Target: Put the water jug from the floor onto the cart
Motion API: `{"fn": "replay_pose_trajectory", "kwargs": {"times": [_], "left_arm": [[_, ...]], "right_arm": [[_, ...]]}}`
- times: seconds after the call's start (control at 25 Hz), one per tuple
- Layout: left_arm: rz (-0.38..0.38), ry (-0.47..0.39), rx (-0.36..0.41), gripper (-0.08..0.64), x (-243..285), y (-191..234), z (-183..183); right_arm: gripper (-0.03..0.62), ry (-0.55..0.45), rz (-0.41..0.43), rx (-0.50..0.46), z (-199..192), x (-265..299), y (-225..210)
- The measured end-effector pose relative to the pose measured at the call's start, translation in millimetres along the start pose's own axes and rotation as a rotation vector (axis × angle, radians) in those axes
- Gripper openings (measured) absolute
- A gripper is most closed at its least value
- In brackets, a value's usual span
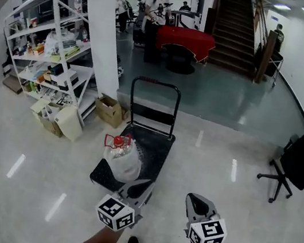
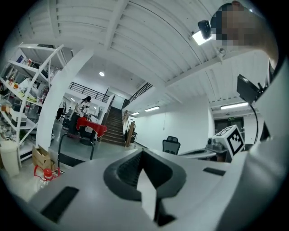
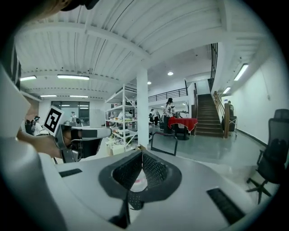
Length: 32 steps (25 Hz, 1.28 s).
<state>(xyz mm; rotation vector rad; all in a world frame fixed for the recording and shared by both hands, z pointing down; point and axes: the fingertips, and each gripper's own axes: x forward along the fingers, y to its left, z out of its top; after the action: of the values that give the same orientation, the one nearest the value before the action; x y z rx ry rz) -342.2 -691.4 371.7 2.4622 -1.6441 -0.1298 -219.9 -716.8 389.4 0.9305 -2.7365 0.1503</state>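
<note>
Holding nothing, L claw (image 1: 140,188) & R claw (image 1: 197,201) both closed tight, jug (image 1: 124,158) on cart (image 1: 158,147).

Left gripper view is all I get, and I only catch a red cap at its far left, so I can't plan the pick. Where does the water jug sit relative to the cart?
Observer: In the head view the water jug lies tilted across the left edge of the cart deck, with its red cap pointing away from us. I cannot tell whether it rests on the deck or on the floor beside it.
Operator: Is the right gripper carrying anything?
Observer: No. The right gripper view shows the right gripper with its tongs shut and nothing between them.
</note>
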Motion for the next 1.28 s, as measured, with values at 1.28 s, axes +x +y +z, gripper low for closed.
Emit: {"fn": "replay_pose_trajectory", "kwargs": {"times": [1.28], "left_arm": [[-0.184, 0.133, 0.038, -0.009, -314, -298, -106]], "right_arm": [[0.003, 0.021, -0.086, 0.079, -121, -348, 217]]}}
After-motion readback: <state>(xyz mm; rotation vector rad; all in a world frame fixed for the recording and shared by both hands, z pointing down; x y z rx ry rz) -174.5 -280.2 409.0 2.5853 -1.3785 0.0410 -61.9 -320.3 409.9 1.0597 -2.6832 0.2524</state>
